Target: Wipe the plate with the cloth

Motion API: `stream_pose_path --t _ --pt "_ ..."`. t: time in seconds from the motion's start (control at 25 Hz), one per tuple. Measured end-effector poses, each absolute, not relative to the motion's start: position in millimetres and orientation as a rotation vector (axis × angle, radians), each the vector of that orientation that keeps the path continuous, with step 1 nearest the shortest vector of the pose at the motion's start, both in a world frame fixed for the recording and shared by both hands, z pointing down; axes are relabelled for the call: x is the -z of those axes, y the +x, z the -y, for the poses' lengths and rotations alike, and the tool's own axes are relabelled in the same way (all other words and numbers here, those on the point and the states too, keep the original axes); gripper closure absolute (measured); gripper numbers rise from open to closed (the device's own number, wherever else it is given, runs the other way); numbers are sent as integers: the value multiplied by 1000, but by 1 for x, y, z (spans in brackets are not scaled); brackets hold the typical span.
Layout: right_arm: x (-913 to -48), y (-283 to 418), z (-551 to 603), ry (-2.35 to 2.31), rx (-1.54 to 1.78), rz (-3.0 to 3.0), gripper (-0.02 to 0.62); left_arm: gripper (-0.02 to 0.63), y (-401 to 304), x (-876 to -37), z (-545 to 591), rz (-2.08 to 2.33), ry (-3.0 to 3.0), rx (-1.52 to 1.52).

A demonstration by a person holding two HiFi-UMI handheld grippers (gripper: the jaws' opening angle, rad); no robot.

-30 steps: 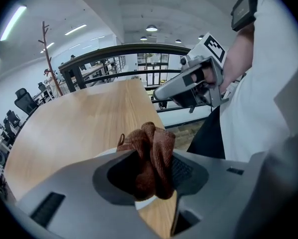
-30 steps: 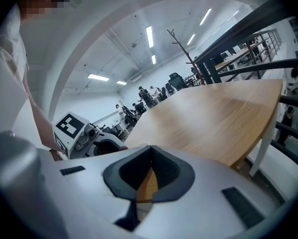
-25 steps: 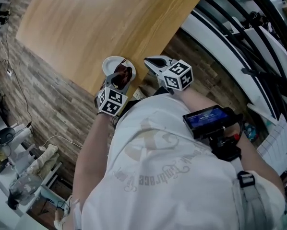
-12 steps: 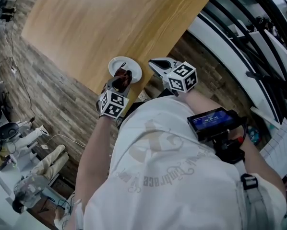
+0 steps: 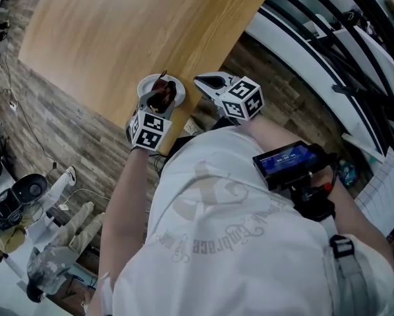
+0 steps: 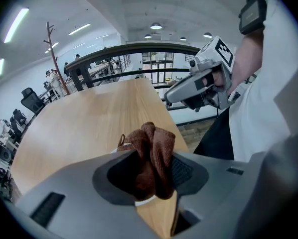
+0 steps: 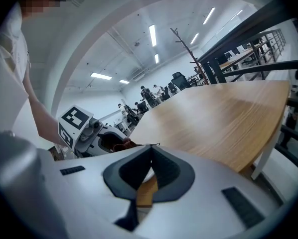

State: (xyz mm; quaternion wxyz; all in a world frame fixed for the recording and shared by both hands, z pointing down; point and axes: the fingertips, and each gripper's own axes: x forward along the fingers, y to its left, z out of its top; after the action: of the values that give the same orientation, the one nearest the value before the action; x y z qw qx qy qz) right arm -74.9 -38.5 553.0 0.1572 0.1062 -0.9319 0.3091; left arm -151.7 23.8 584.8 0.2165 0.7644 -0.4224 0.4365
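A small white plate sits on the wooden table close to its near edge. My left gripper is over the plate, shut on a bunched brown cloth that rests on the plate's surface. In the left gripper view the cloth fills the space between the jaws, and only a sliver of the plate shows beneath it. My right gripper hovers just right of the plate at the table edge, shut and holding nothing; its tips meet.
Black railings and white panels run along the right of the table. Wood-patterned floor lies to the left, with equipment on a stand at the lower left. Most of the tabletop stretches away beyond the plate.
The left gripper has shifted the cloth across the plate over the last second. The right gripper has kept its place beside the plate. The head camera has moved slightly.
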Motion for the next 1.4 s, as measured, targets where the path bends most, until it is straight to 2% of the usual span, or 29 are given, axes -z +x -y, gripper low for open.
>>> stream_pose_path --t 0.4,1.08,1.4 --pt "-557 -66 44 340 -899 2646 581 436 -163 -588 14 1232 2057 -1195" --pt "-549 -91 27 192 -874 2669 581 436 -165 -577 -56 1298 1878 -1187" --pt "-542 -99 32 203 -879 2658 581 436 -180 -572 -42 1321 1869 -1178"
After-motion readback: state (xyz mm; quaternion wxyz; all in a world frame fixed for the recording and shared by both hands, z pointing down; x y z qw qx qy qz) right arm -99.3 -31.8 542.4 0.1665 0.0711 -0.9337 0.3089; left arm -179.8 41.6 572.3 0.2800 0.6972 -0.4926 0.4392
